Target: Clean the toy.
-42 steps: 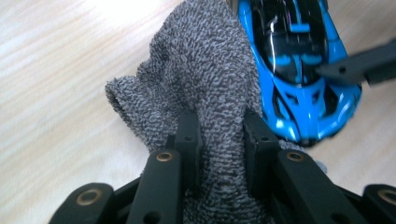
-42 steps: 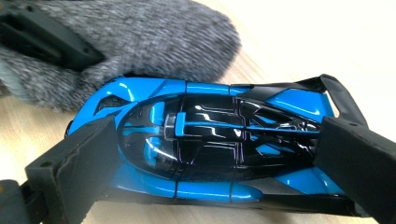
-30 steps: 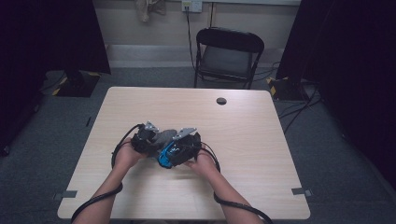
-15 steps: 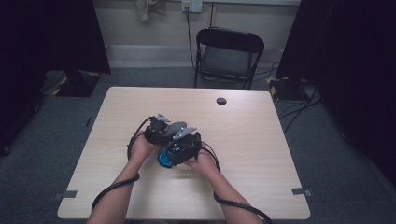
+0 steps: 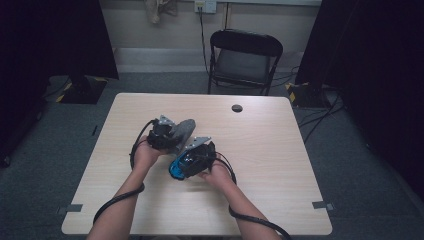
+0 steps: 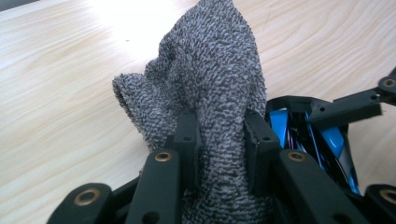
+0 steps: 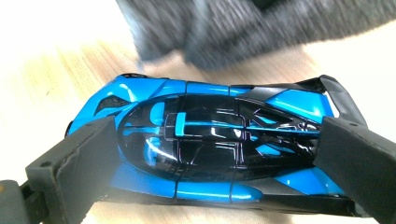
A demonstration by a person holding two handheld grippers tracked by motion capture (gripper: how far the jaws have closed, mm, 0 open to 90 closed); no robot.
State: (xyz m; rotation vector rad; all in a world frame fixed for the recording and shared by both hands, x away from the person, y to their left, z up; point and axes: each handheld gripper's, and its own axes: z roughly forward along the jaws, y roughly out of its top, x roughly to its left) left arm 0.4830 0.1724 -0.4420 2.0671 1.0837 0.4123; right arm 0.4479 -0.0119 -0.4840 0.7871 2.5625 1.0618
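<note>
Nearest the person, the right gripper (image 5: 186, 165) has its jaws clamped along the blue toy car (image 7: 219, 149), holding it low on the table (image 5: 280, 150). Just beyond, the left gripper (image 5: 172, 137) pinches a grey cloth (image 6: 210, 88), bunched up beside the car. Wiping looks barely begun; the cloth isn't yet on the bodywork.

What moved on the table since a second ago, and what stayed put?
The left tool, shut on the grey cloth, moved forward across the table, away from the person, carrying the cloth with it, so the cloth now sticks out beyond the tool. The right tool stayed where it was, clamped on the blue toy car. The chair behind the table did not move.
</note>
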